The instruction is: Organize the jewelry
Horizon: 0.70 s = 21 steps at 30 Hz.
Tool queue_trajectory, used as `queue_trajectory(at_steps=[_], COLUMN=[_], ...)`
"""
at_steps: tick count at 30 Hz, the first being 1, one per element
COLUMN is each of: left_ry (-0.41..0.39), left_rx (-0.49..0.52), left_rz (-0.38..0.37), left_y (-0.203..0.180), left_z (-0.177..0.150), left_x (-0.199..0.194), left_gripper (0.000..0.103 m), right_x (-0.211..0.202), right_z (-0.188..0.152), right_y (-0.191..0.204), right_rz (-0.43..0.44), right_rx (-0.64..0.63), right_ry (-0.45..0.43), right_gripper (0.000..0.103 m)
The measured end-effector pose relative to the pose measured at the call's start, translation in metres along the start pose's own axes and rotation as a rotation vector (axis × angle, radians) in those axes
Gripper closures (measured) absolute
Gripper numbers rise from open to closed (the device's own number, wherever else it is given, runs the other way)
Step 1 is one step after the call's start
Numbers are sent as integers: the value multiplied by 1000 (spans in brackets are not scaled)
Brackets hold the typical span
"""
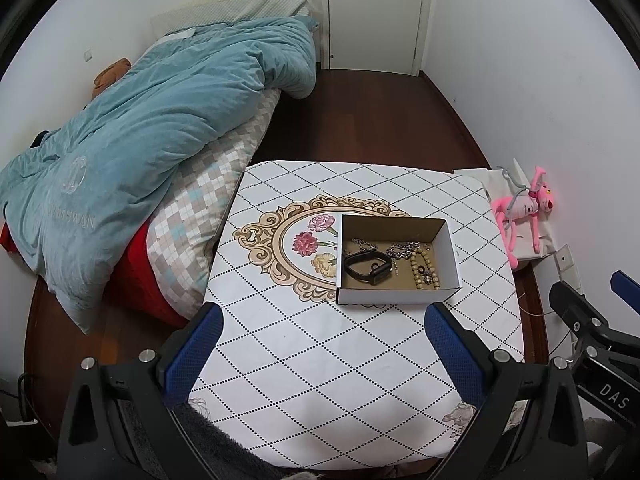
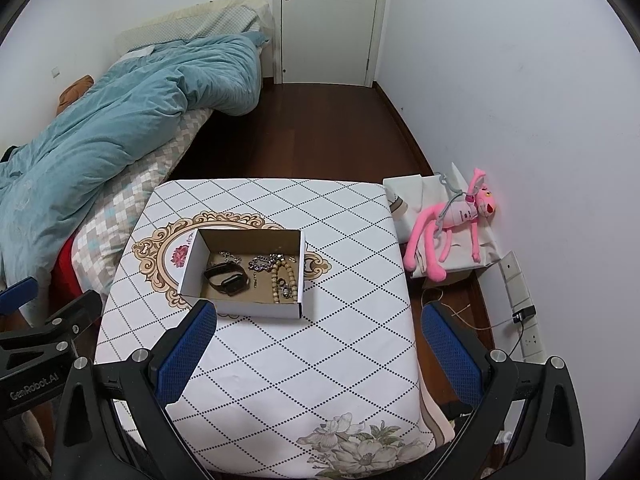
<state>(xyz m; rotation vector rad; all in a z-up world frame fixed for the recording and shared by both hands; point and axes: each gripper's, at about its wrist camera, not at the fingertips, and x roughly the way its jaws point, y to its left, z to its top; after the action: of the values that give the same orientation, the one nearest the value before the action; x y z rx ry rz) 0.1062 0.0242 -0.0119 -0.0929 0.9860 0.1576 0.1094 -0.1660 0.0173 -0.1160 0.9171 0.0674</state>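
A white cardboard box [image 1: 394, 295] [image 2: 244, 308] with a brown inside sits on the patterned table [image 1: 312, 380] [image 2: 320, 360]. In it lie a black smartwatch [image 1: 368, 267] [image 2: 226, 278], a silver chain [image 1: 402, 250] [image 2: 264, 262], a string of beige beads [image 1: 425, 270] [image 2: 286, 280] and a thin chain [image 1: 362, 245] [image 2: 229, 257]. My left gripper [image 1: 324, 320] is open and empty, held above the table's near part, short of the box. My right gripper [image 2: 318, 318] is open and empty, to the right of the box's front.
A bed with a blue duvet [image 1: 152, 128] [image 2: 120, 112] stands left of the table. A pink plush toy [image 1: 524, 208] [image 2: 452, 224] lies on white bags by the right wall. A power strip [image 2: 524, 312] with cables lies on the floor at right. A white door [image 1: 376, 12] is at the back.
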Motion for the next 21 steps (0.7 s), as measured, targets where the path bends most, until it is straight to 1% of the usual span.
queue_trajectory(at_steps=[11, 21], left_ry=[-17, -12], left_rx=[12, 13], left_rz=[-9, -9], left_y=[-1, -1], left_z=[4, 5], left_x=[-4, -4], left_gripper=[0, 0], right_x=[0, 0], right_z=[0, -1], right_y=[-1, -3], right_rz=[-2, -1], right_rx=[0, 3], right_ry=[1, 0], right_gripper=[0, 0])
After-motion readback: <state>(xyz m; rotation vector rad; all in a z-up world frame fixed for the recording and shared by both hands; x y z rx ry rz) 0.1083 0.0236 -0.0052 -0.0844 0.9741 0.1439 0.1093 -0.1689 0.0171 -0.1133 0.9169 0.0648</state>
